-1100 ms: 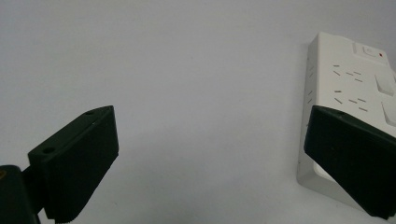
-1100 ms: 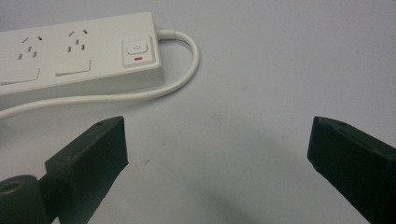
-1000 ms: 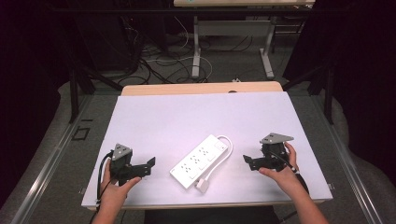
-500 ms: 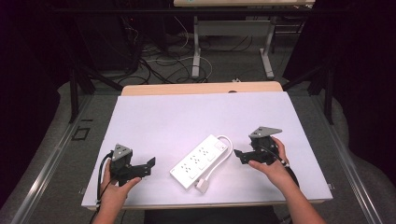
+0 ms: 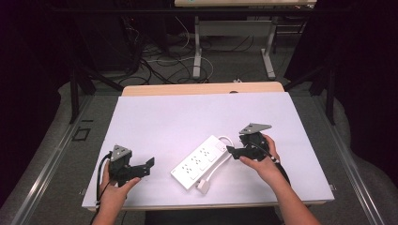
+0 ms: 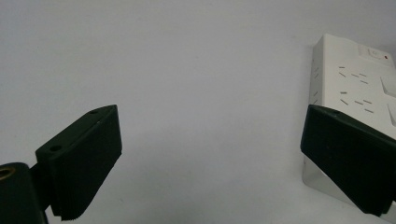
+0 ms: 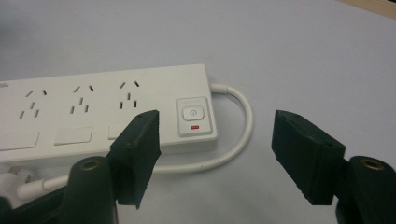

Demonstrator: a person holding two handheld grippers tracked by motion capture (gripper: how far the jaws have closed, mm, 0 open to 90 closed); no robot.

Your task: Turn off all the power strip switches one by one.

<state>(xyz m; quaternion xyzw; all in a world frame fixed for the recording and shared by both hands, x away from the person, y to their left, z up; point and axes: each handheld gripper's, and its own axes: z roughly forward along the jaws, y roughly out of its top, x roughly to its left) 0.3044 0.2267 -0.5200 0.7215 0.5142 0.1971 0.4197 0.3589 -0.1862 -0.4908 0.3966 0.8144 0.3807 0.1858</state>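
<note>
A white power strip (image 5: 199, 161) lies slantwise on the white table (image 5: 187, 117), its cord looped back along it to a plug (image 5: 202, 186) near the front edge. My right gripper (image 5: 231, 151) hovers at the strip's switch end. Its jaws have just been closing but still stand apart. In the right gripper view (image 7: 217, 130) nothing is gripped; the power strip (image 7: 107, 107), its switch (image 7: 193, 114) and the cord loop (image 7: 240, 135) lie just beyond the jaws. My left gripper (image 5: 149, 164) rests open left of the strip. In the left gripper view (image 6: 210, 135) the strip (image 6: 355, 84) sits at the right.
A wooden desk edge (image 5: 202, 88) borders the table's far side. Beyond it are metal legs (image 5: 197, 47) and tangled cables (image 5: 159, 61) on the floor. The table's front edge runs close under both hands.
The right gripper has moved left and a little away from the person, up to the strip's switch end, and its jaws have narrowed. The left gripper has stayed put.
</note>
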